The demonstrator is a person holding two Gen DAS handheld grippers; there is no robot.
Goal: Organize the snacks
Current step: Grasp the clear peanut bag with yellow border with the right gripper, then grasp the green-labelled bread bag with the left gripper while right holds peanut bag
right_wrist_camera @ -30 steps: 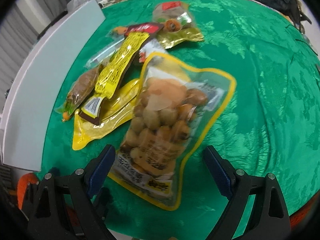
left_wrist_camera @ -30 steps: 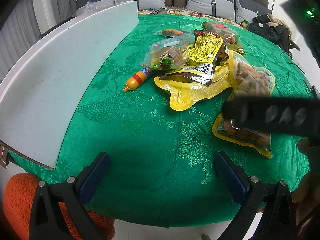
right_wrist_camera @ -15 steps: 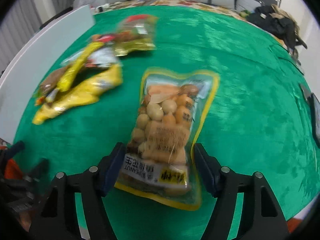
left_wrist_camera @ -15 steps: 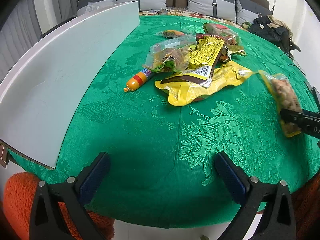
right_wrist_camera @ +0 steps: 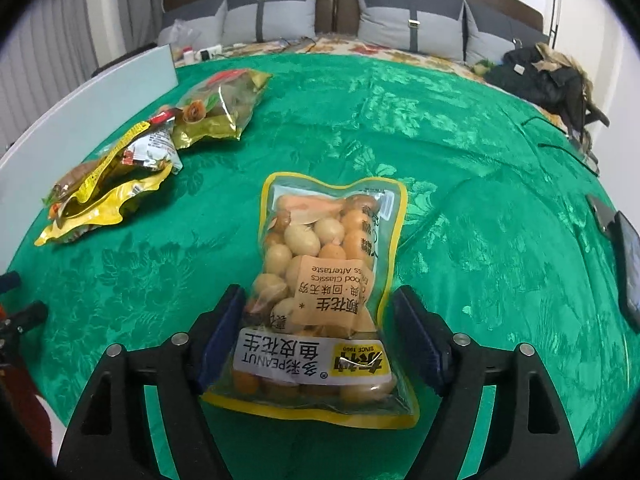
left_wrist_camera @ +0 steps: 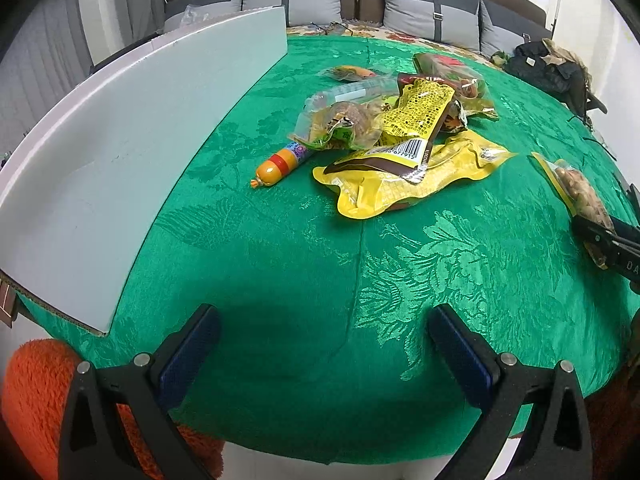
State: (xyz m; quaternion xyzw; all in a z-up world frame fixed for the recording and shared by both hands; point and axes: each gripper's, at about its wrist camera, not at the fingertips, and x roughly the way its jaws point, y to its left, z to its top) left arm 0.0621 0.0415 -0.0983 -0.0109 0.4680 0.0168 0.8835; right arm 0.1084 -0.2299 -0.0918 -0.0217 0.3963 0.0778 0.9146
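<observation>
My right gripper is shut on a clear yellow-edged bag of coated peanuts over the green tablecloth, to the right of the snack pile. The bag also shows in the left wrist view at the far right, held by the dark right gripper. My left gripper is open and empty near the table's front edge. The pile in the left wrist view has a yellow pouch, a yellow-brown barcode packet, a clear cookie bag and a small sausage stick.
A long white board lies along the table's left side. An orange fuzzy seat sits below the front left edge. A dark phone lies at the table's right edge. A sofa with grey cushions and a dark jacket are behind.
My right gripper closed on the peanut bag, pulled it off the pile and carried it rightward across the table. The left gripper has stayed still and open.
</observation>
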